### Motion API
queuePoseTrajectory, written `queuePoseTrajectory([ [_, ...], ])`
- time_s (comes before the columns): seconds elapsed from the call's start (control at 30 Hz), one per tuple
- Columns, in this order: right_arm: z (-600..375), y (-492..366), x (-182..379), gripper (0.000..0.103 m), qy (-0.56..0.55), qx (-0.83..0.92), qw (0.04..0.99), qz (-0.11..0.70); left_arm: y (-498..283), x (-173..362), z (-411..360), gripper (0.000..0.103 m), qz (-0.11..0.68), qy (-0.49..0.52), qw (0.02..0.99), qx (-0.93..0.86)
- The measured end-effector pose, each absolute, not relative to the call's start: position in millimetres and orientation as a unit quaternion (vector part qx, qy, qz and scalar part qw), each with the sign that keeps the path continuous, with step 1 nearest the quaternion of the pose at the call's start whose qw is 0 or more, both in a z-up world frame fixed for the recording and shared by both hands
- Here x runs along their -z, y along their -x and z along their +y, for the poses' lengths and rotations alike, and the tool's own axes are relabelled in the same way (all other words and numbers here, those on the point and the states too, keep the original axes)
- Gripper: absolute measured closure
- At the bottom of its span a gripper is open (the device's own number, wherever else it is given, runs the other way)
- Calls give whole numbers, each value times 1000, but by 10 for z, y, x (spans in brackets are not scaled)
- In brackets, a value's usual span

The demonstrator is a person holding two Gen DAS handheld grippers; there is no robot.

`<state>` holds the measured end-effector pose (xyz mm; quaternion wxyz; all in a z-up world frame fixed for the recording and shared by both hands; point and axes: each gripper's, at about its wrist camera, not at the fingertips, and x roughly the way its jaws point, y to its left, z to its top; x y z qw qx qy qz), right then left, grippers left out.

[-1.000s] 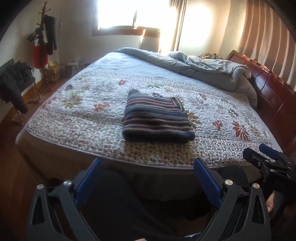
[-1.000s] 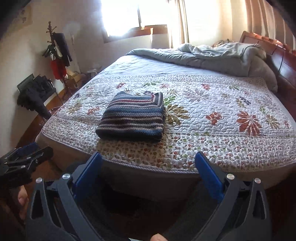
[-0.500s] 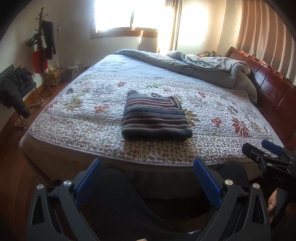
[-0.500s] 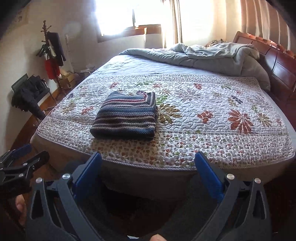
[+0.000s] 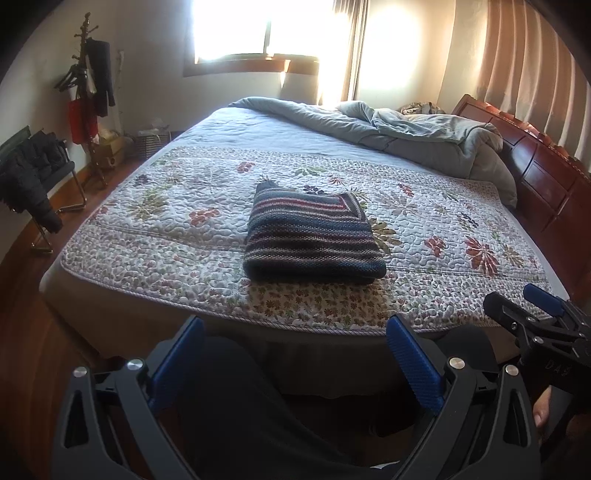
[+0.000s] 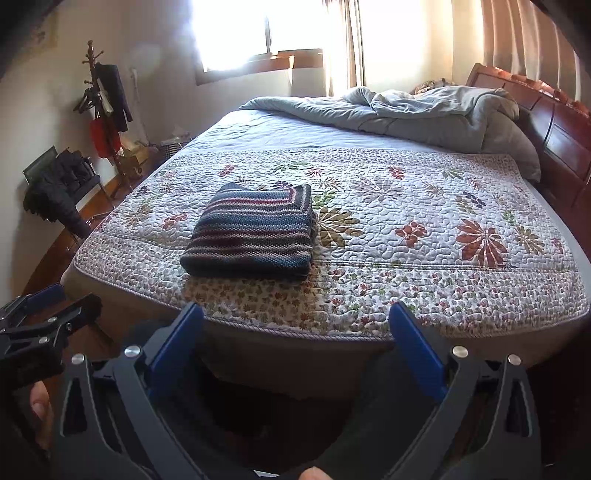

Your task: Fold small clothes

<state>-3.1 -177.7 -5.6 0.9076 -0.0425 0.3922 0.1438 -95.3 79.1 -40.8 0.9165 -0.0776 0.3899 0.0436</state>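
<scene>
The only lettering here is on the right gripper (image 5: pixel 532 314), seen at the right edge of the left wrist view. On its black body, below the two fingers, pale raised characters read roughly "DAS"; they sit tilted and dim, and the last character is not sure. The folded striped sweater (image 5: pixel 312 240) shows no tag or print. The floral quilt (image 5: pixel 166 229) carries only its pattern, no words. Nothing readable shows in the right wrist view.

The right gripper (image 5: pixel 532 306) is cut off at the frame edge. The window (image 5: pixel 266 29) is overexposed; nothing is discerned beyond it.
</scene>
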Motion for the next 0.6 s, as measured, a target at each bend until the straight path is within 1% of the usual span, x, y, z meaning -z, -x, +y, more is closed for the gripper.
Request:
queuePoseTrajectory([
  [0.6,-1824,-41,211,3,32,-144,901,407,912,459,741,4,387,73,918,-47],
])
